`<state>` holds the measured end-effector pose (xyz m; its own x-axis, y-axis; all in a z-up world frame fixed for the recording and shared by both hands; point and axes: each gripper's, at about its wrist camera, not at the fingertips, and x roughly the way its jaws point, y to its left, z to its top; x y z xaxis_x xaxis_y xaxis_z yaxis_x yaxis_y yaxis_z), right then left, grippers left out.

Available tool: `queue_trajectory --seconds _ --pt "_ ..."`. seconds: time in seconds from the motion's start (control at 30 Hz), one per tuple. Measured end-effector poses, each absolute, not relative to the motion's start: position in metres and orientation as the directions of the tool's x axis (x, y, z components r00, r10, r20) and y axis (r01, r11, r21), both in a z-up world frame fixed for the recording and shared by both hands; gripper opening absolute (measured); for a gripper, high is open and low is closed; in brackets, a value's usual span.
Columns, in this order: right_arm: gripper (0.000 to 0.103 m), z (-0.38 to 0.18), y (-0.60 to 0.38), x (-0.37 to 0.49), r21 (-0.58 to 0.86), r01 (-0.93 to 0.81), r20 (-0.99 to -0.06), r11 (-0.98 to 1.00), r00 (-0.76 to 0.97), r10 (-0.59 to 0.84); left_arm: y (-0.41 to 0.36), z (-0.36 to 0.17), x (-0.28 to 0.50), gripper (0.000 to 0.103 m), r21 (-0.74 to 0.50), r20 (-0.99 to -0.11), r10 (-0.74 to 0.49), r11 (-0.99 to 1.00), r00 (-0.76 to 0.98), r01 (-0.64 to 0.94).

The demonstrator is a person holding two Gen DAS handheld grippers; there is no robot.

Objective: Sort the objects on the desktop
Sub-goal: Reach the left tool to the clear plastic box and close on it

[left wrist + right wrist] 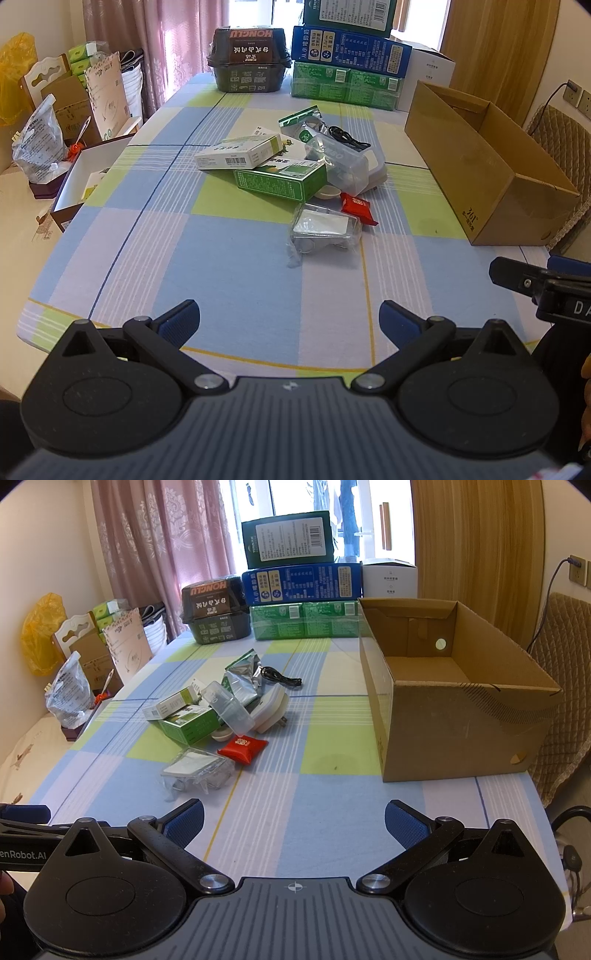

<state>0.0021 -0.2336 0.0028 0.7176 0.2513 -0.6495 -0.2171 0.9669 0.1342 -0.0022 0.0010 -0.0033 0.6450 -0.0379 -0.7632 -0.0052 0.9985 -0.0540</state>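
Observation:
A pile of small objects lies mid-table: a white box [238, 152] on a green box [280, 179], a clear plastic case [323, 226], a red packet [357, 207], a clear tube container [340, 162], foil pouches [301, 123], a black cable [347, 138] and a white plug adapter [271, 709]. An open empty cardboard box [454, 694] stands at the right. My left gripper [290, 321] is open and empty above the near table edge. My right gripper [294, 821] is open and empty, beside the left one.
Stacked blue and green cartons [347, 62] and a dark food container [246, 61] stand at the table's far end. A white open box [85, 181], bags and cartons crowd the left side. A padded chair [565, 686] stands right of the cardboard box.

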Motion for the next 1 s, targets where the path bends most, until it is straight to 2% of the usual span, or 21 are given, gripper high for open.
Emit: queue_trajectory --seconds 0.73,1.0 --pt "0.101 0.007 -0.236 0.015 0.167 -0.171 -0.675 0.971 0.699 0.239 0.001 0.001 0.007 0.102 -0.112 -0.753 -0.105 0.993 0.649 0.031" --pt "0.101 0.002 -0.226 0.053 0.168 -0.213 -0.665 0.963 0.697 0.27 0.002 -0.005 0.039 0.102 -0.081 -0.755 -0.15 0.987 0.639 0.137"
